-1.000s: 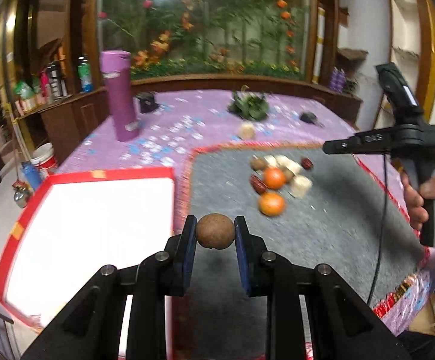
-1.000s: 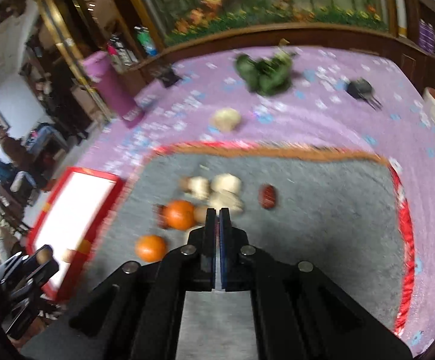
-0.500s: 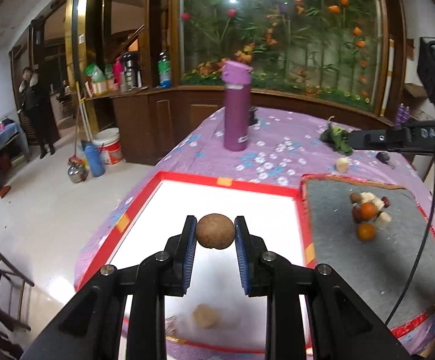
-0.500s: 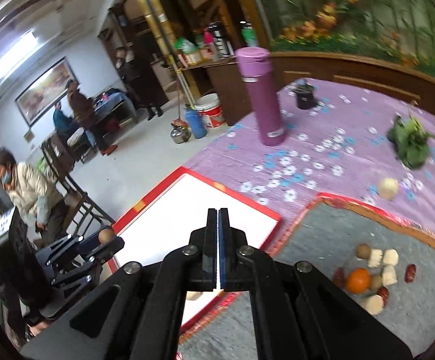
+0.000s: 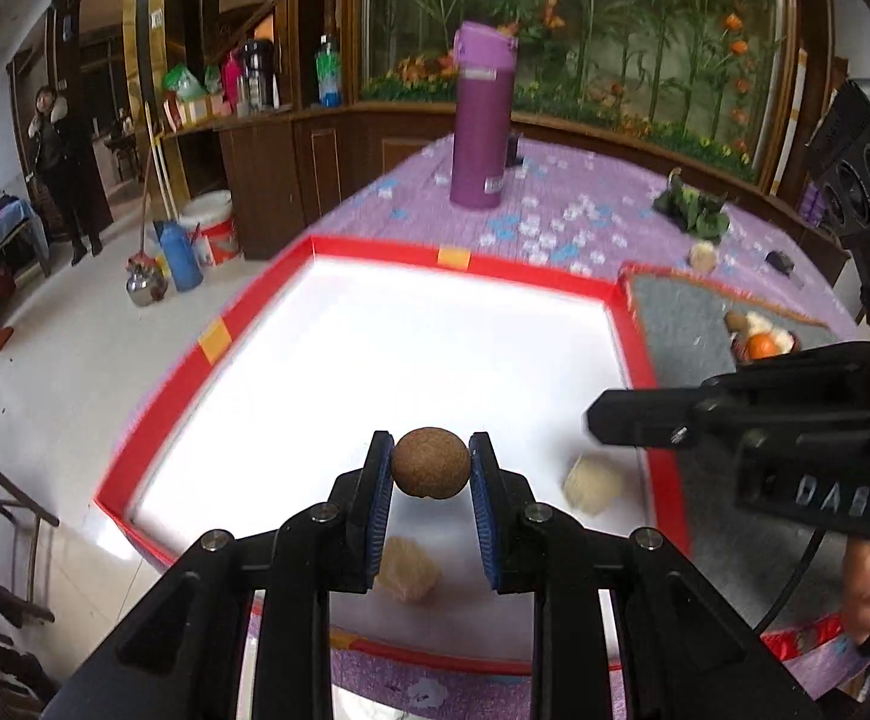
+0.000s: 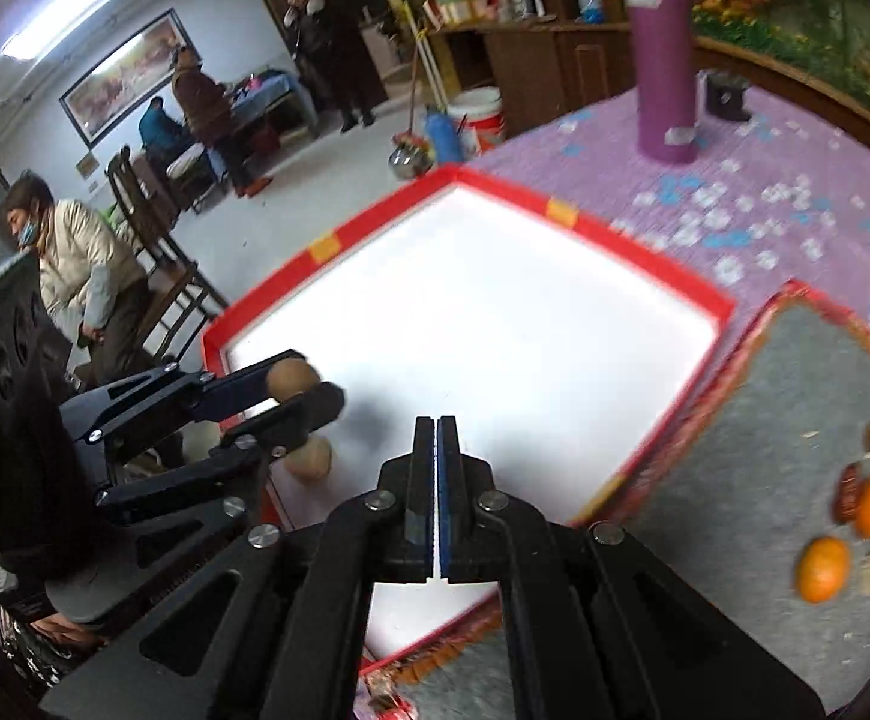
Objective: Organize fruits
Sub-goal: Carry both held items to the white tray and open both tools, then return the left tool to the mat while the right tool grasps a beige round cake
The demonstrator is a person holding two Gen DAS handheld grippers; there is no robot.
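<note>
the left gripper (image 5: 430,471) is clamping a round brown fruit (image 5: 430,463) above the white tray (image 5: 465,336), near its 6 o'clock edge, presumably for release there. the right gripper (image 6: 437,495) is hovering closed, holding nothing.

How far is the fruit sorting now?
Done: two pale fruits already lie in the white tray. In hand: the left tongs grip a brown round fruit above that tray; the right tongs are shut and hold nothing. Left: the oranges and other pieces on the grey mat.
</note>
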